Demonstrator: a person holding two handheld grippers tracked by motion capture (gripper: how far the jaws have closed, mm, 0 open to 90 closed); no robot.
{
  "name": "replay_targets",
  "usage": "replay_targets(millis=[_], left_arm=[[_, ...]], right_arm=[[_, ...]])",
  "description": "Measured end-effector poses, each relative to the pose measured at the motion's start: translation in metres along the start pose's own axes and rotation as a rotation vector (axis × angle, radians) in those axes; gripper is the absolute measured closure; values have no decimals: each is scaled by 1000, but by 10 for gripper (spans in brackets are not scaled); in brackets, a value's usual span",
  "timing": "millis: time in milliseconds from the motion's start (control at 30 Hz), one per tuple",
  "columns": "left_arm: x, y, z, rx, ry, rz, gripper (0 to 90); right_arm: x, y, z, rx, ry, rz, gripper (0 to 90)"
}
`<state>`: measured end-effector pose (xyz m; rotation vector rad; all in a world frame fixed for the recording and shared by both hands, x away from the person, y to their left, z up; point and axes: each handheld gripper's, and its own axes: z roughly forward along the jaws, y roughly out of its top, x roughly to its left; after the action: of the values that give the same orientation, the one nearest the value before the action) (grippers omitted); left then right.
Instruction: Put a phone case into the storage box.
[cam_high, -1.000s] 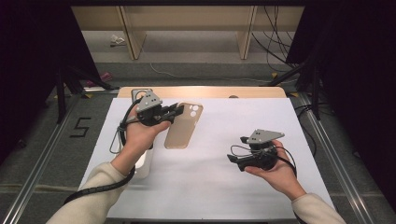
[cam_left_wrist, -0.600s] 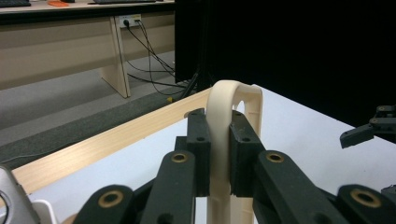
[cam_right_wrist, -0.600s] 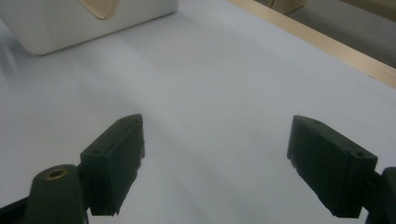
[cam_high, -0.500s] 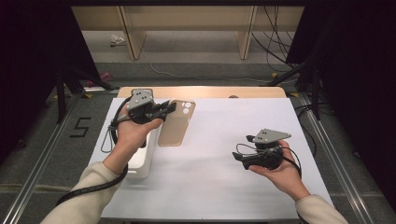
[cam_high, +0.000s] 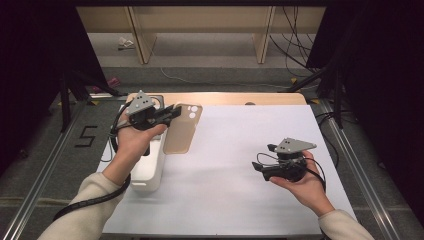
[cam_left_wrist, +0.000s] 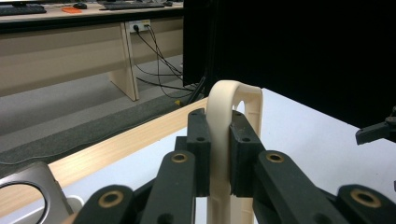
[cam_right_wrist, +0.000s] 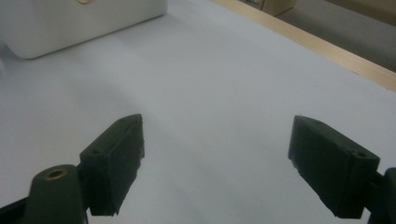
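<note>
The left gripper sits at about ten o'clock on the table, with its fingers pinching the edge of a tan phone case. In the left gripper view the case stands on edge between the two black pads, its rounded corner rising above them. From the high view the case hangs just to the three o'clock side of that gripper, its camera cut-out towards twelve o'clock, and it looks lifted off the white sheet rather than lying flat, though contact at its lower end cannot be told.

Directly beneath the left hand is a white box-shaped device, running from nine o'clock towards seven o'clock along the table's left edge. A grey metal piece with a round opening lies at its twelve o'clock end, close behind the gripper. The white device is the nearest obstacle, just beside the case.

The right gripper is held at about four o'clock, well apart from the case, with open white surface between them. Its fingers are spread wide with nothing between them, pointing over bare table towards the white device. A strip of light wood edges the table at twelve o'clock; cables lie on the floor beyond.
</note>
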<state>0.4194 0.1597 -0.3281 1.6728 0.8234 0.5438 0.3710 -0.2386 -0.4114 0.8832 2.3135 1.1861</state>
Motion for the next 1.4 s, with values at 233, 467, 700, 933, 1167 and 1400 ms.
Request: replay_targets(millis=[233,467,700,933,1167,1400], left_arm=[[7,3,-6,-2,13,2,811],[16,5,-12,-8,27,5,811],[24,6,-17,-9,40,3,811],[32,6,-22,-9,56,-1,811],[40,6,-25,-11,71,-9,811],[47,6,-28,-15,84,-16,811]], right_arm=[[-2,-1,-2,-5,-8,7,191],[-4,-3,-5,-7,-16,16,191],[-5,-4,-6,-9,-22,23,190],[-5,-4,-6,-11,-27,27,191],[-6,-4,-7,-11,-29,29,189],[-6,-4,-7,-12,-30,31,187]])
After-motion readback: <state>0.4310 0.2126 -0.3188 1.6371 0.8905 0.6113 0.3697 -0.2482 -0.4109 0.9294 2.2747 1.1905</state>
